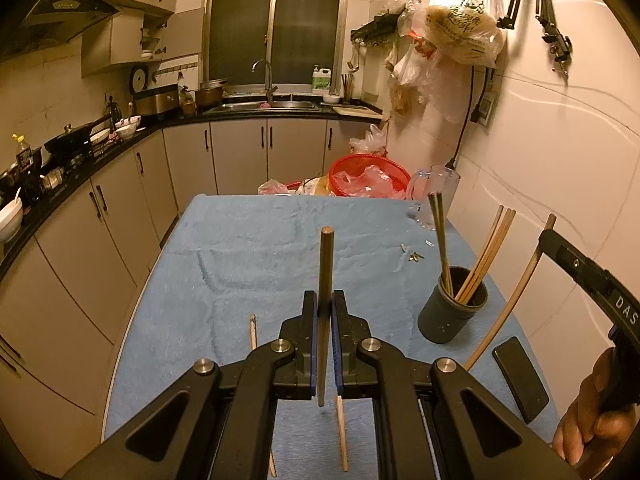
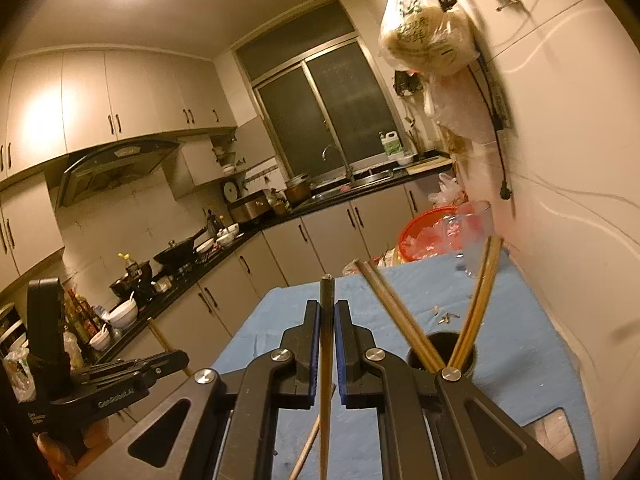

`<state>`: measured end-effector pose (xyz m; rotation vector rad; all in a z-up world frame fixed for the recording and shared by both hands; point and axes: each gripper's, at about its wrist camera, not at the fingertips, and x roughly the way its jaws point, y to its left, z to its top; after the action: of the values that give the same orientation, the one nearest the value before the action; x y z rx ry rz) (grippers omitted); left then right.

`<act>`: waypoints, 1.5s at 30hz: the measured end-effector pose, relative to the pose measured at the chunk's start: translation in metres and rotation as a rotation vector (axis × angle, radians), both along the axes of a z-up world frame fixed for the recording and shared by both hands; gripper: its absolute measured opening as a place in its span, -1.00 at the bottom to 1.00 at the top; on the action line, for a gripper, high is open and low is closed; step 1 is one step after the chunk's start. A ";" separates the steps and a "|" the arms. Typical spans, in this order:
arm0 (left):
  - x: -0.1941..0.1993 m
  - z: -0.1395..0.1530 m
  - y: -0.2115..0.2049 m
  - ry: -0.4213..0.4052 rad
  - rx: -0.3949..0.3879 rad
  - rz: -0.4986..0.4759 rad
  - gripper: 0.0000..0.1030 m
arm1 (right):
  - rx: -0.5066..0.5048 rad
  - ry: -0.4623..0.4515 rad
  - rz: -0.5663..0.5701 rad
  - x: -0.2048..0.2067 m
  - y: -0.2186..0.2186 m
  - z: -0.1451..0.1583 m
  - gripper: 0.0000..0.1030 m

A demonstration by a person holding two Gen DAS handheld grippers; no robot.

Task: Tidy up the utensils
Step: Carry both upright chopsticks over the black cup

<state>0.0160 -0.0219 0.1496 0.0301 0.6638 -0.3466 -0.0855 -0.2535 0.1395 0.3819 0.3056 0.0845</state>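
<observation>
My left gripper (image 1: pixel 325 300) is shut on a dark chopstick (image 1: pixel 326 264) that stands upright above the blue cloth (image 1: pixel 240 264). A dark round holder (image 1: pixel 452 308) with several chopsticks (image 1: pixel 484 252) stands to its right. Two loose chopsticks (image 1: pixel 342 436) lie on the cloth under the gripper. My right gripper (image 2: pixel 327 308) is shut on a chopstick (image 2: pixel 326 344), held upright just left of the holder (image 2: pixel 442 344). In the left wrist view the right gripper's body (image 1: pixel 592 280) and its curved chopstick (image 1: pixel 516 296) show at the right.
A black phone (image 1: pixel 520 378) lies near the holder. A glass mug (image 1: pixel 434 196) stands at the far right edge, a red basket (image 1: pixel 368 176) behind the table. Small scraps (image 1: pixel 414 254) lie on the cloth. The wall is close on the right, cabinets on the left.
</observation>
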 end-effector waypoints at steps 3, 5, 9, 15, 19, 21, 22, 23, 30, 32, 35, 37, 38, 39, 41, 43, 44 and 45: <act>-0.001 0.005 -0.004 -0.005 -0.002 -0.012 -0.87 | 0.013 -0.009 -0.018 -0.004 -0.011 0.003 -0.86; -0.001 0.009 -0.007 -0.003 -0.005 -0.022 -0.87 | 0.018 -0.017 -0.034 -0.007 -0.017 0.006 -0.86; -0.001 0.017 -0.014 -0.008 -0.004 -0.042 -0.87 | 0.024 -0.026 -0.055 -0.010 -0.028 0.009 -0.86; -0.004 0.033 -0.031 -0.026 -0.002 -0.083 -0.87 | 0.020 -0.045 -0.082 -0.016 -0.043 0.016 -0.86; -0.004 0.042 -0.045 -0.036 -0.001 -0.109 -0.87 | 0.019 -0.055 -0.100 -0.018 -0.053 0.021 -0.86; -0.003 0.046 -0.054 -0.039 -0.002 -0.124 -0.87 | 0.024 -0.055 -0.106 -0.017 -0.061 0.023 -0.86; -0.003 0.048 -0.058 -0.041 -0.003 -0.129 -0.87 | 0.028 -0.055 -0.110 -0.017 -0.064 0.024 -0.86; -0.003 0.051 -0.061 -0.044 -0.004 -0.134 -0.87 | 0.032 -0.056 -0.116 -0.016 -0.069 0.025 -0.86; 0.002 0.068 -0.086 -0.062 -0.011 -0.172 -0.87 | 0.037 -0.081 -0.145 -0.014 -0.088 0.040 -0.86; 0.005 0.075 -0.095 -0.072 -0.016 -0.187 -0.87 | 0.037 -0.090 -0.151 -0.011 -0.094 0.044 -0.86; 0.008 0.082 -0.106 -0.078 -0.021 -0.199 -0.87 | 0.034 -0.101 -0.170 -0.006 -0.102 0.052 -0.85; 0.012 0.087 -0.114 -0.086 -0.027 -0.209 -0.87 | 0.035 -0.104 -0.181 -0.001 -0.108 0.055 -0.85; 0.013 0.088 -0.117 -0.089 -0.029 -0.211 -0.87 | 0.034 -0.106 -0.187 0.001 -0.110 0.056 -0.86; 0.014 0.090 -0.121 -0.092 -0.031 -0.216 -0.87 | 0.034 -0.106 -0.192 0.004 -0.113 0.058 -0.86; 0.015 0.094 -0.128 -0.099 -0.039 -0.225 -0.87 | 0.040 -0.108 -0.198 0.010 -0.121 0.060 -0.86; 0.018 0.098 -0.135 -0.102 -0.044 -0.236 -0.87 | 0.038 -0.106 -0.202 0.015 -0.125 0.061 -0.86; 0.020 0.098 -0.138 -0.103 -0.043 -0.243 -0.87 | 0.039 -0.105 -0.205 0.018 -0.128 0.061 -0.86; 0.021 0.097 -0.141 -0.103 -0.041 -0.248 -0.87 | 0.038 -0.104 -0.206 0.021 -0.129 0.061 -0.86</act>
<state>0.0372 -0.1632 0.2467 0.0910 0.5515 -0.5940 -0.0645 -0.3829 0.2005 0.4435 0.1610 -0.0919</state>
